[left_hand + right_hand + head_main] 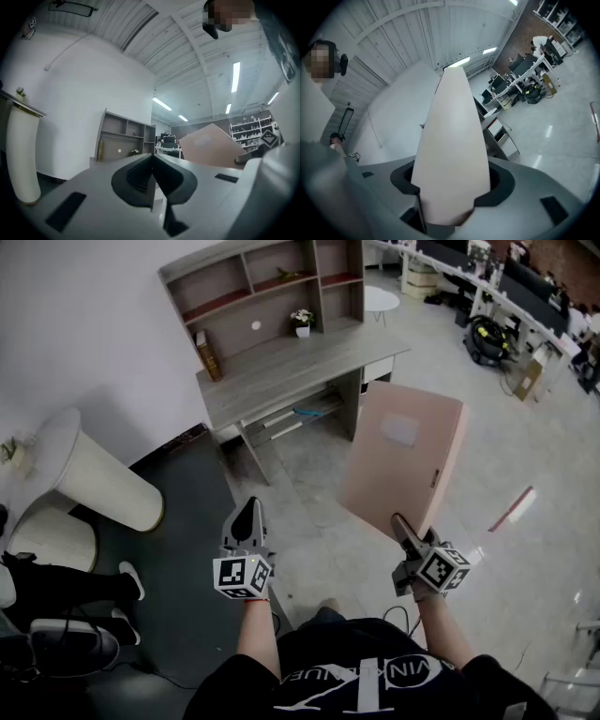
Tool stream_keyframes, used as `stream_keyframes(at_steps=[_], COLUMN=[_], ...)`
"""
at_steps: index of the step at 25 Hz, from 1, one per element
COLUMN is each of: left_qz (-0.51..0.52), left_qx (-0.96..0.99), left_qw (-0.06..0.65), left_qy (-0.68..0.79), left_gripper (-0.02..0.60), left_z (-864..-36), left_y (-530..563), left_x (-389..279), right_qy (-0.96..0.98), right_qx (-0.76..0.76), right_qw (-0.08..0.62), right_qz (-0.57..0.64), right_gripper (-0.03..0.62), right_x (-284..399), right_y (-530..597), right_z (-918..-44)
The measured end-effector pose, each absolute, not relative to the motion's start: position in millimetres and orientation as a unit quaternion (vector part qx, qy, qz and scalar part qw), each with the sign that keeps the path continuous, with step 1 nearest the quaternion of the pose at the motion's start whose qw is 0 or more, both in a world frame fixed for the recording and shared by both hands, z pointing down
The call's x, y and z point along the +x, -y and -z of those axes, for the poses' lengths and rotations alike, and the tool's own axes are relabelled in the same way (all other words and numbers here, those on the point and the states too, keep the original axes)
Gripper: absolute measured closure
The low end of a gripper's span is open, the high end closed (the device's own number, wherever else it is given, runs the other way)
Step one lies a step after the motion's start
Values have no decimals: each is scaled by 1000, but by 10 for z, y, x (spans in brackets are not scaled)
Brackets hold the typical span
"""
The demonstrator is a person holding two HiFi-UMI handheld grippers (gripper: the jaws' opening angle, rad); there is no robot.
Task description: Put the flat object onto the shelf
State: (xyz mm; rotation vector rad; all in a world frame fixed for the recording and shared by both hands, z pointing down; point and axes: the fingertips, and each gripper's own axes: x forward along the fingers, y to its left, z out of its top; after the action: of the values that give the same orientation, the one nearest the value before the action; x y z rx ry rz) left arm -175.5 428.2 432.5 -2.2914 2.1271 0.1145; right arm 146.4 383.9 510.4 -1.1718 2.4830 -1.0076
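Right gripper (401, 524), fingers pinching the pink flat folder (403, 451) by its lower edge; left gripper (248, 510), fingers pressed together, empty.

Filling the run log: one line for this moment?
right gripper: shut on folder | left gripper: shut, empty | shelf: ahead, folder not on it

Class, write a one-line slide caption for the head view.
Right gripper grips a pink folder; left gripper shut and empty; shelved desk ahead.
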Motion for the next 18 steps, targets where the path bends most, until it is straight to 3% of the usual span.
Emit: stream_keyframes(at_steps=[18], left_qz=[-44], left_qx=[-728], left_qw=[-21], left_qy=[-684], left_gripper=[577], left_z=[-4504], left_y=[-4128], left_x=[-2230], right_qy=[-832], right_qx=[-406], right_qw=[128], right_qz=[355], right_gripper=[301], right_x=[1143], right_y=[-3737], right_z=[-5132])
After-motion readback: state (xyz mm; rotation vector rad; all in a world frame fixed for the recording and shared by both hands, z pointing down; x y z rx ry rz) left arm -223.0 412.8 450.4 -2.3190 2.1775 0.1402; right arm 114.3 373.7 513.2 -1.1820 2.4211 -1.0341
